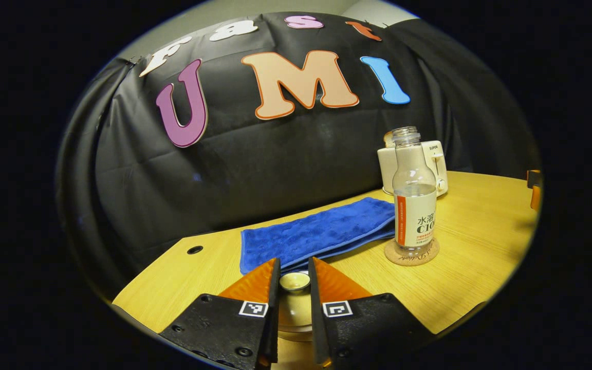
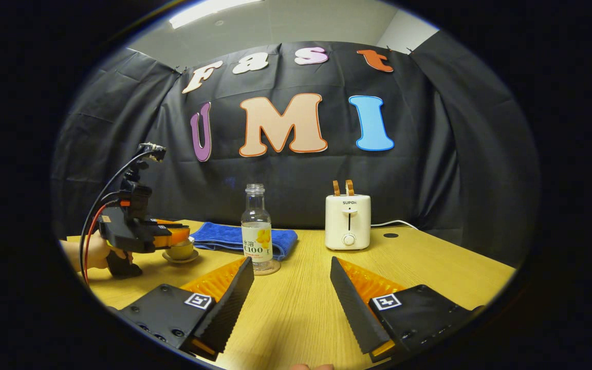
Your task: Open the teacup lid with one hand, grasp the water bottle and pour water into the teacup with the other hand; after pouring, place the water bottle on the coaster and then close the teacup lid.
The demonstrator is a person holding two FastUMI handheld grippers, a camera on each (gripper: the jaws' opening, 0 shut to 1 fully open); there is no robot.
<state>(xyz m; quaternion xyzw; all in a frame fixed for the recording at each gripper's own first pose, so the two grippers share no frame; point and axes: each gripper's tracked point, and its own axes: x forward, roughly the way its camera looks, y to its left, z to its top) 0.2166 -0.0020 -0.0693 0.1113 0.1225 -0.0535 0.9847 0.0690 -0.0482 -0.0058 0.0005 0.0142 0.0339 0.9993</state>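
Note:
My left gripper (image 1: 294,271) is shut on the knob of the teacup lid (image 1: 295,281), and the pale teacup (image 1: 296,321) sits below between its orange fingers. In the right gripper view, that gripper (image 2: 170,237) hangs just over the teacup (image 2: 180,251) on its saucer (image 2: 183,259), held by a hand (image 2: 90,253). The uncapped water bottle (image 1: 414,205) stands upright on the round coaster (image 1: 411,255). My right gripper (image 2: 291,272) is open low over the table, with nothing between its fingers. The bottle (image 2: 256,231) stands just beyond its left finger.
A folded blue towel (image 1: 321,231) lies behind the teacup and the bottle. A white toaster (image 2: 348,221) with two slices stands at the back, its cord trailing right. A cable hole (image 2: 390,235) lies beside it. The wooden table (image 2: 296,308) ends close on the left.

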